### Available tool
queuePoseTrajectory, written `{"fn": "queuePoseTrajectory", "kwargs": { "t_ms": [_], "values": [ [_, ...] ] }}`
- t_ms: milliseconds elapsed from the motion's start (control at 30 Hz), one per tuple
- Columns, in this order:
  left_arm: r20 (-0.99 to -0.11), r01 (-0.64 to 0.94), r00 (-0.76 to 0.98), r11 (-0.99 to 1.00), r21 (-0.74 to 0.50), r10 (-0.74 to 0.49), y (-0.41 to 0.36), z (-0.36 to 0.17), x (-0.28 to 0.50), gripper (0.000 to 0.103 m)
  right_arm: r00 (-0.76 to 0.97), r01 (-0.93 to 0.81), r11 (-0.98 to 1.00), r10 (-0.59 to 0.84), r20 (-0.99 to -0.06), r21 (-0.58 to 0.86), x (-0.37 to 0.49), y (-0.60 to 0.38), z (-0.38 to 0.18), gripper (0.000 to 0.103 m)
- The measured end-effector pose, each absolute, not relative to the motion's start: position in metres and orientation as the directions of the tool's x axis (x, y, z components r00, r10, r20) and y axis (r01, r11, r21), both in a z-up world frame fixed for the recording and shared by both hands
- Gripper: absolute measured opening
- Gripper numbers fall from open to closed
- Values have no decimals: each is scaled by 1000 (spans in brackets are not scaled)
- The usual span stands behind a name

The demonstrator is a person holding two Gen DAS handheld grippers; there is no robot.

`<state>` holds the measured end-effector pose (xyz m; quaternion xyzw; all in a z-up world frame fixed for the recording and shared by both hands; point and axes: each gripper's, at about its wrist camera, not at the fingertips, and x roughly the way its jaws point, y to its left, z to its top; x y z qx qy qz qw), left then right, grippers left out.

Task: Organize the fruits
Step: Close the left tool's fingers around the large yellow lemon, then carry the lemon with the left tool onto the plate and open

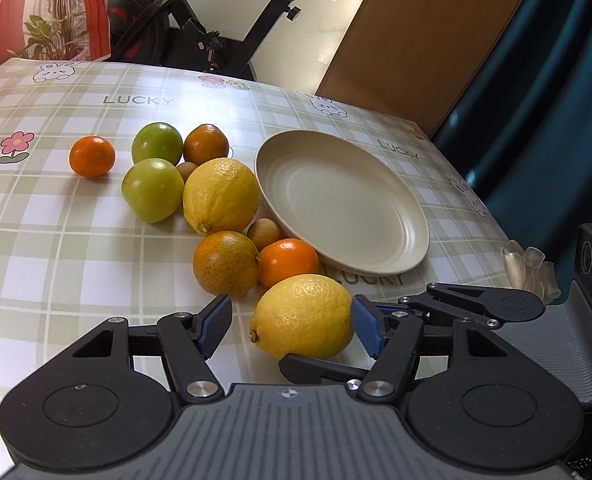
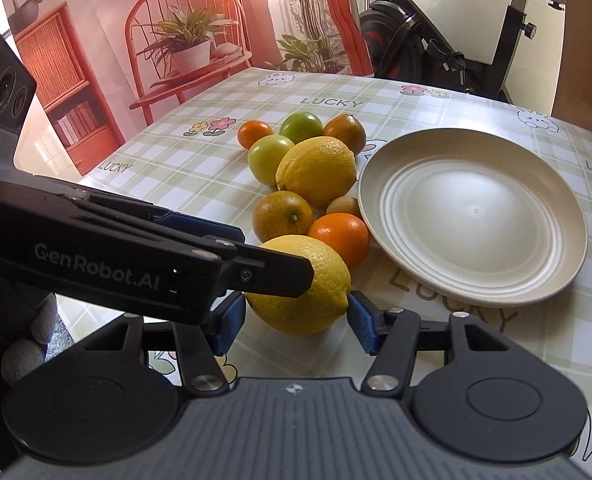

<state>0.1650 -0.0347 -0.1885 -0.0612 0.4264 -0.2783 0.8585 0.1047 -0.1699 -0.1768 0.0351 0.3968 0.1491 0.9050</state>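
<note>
Both tools converge on the same fruit: the near lemon (image 2: 302,286), lying on the desk (image 2: 168,168) at the front of the cluster, just short of the empty plate (image 2: 536,280).

The right tool (image 2: 296,322) has it squarely ahead, one blue pad on each flank. In the right wrist view the right-hand pad touches the lemon's pointed tip; the left-hand pad is half hidden behind the other tool's finger, so I can't tell whether it is pressing yet, and can't call the grip made.

The left tool (image 1: 292,326) comes in from the other side. Its right-hand pad sits against the lemon's rounded end, but its left-hand pad stands clear of the nub with bare tablecloth between, so it is open around the fruit, holding nothing.

The lemon's long axis runs crosswise to both tools, nub to one pad and rounded end to the other, so any squeeze lands end-to-end along the length. The plate lies beyond and to the right, and the right tool is the nearer to it. By my reckoning the right hand should lift the fruit and the left should back out.
</note>
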Motion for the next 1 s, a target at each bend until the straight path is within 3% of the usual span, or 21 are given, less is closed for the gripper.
{"fn": "queuePoseTrajectory", "kwargs": {
  "t_ms": [700,1000],
  "values": [
    [-678,421,475,821,-385,-561,-35,-196,162,64,634,-215,954,298,-713,207,107,-171,-184,60],
    [-655,482,505,813,-327,-562,-46,-178,151,64,664,-206,958,288,-690,201,98,-173,-172,58]
  ]
}}
